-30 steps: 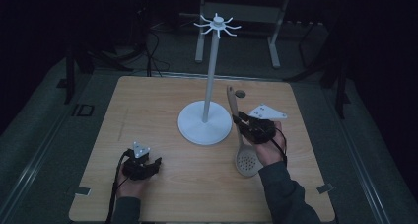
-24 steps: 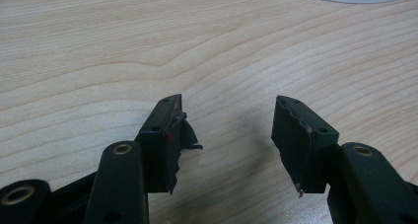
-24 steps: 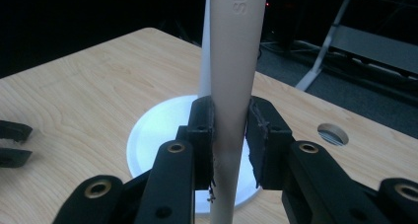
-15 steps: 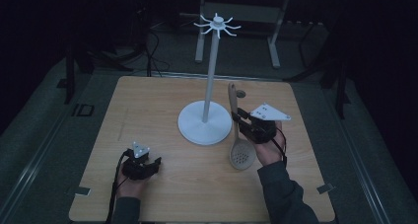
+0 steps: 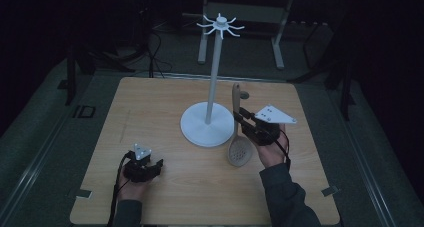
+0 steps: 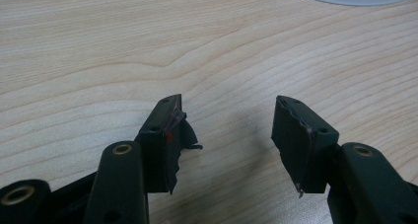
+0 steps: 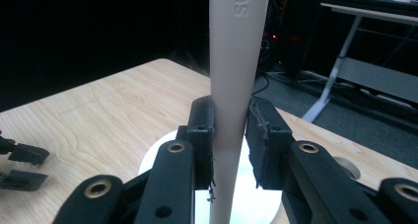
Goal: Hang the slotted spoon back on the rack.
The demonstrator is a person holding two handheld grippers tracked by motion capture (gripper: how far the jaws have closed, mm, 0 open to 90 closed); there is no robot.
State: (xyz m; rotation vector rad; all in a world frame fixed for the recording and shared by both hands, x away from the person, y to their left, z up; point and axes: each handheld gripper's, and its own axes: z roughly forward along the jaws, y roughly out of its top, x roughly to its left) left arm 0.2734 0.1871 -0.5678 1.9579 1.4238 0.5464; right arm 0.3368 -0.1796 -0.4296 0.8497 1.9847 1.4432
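A beige slotted spoon (image 5: 238, 137) hangs upright just right of the white hook stand (image 5: 215, 77), its perforated bowl down near the table and its handle end up. My right gripper (image 5: 243, 119) is shut on the spoon's handle (image 7: 231, 86), which runs straight up between the two pads. The stand's round base (image 5: 202, 124) lies behind the spoon. My left gripper (image 5: 155, 164) rests low over the table's front left, open, with bare wood between its jaws (image 6: 226, 120).
The wooden table (image 5: 150, 102) stretches wide to the left and behind the stand. The stand's top carries several radial hooks (image 5: 220, 24). A table frame (image 5: 280, 37) and cables stand in the dark beyond the far edge.
The right gripper has lifted the spoon and carried it slightly up and toward the stand, turning it more upright. The left gripper has stayed put.
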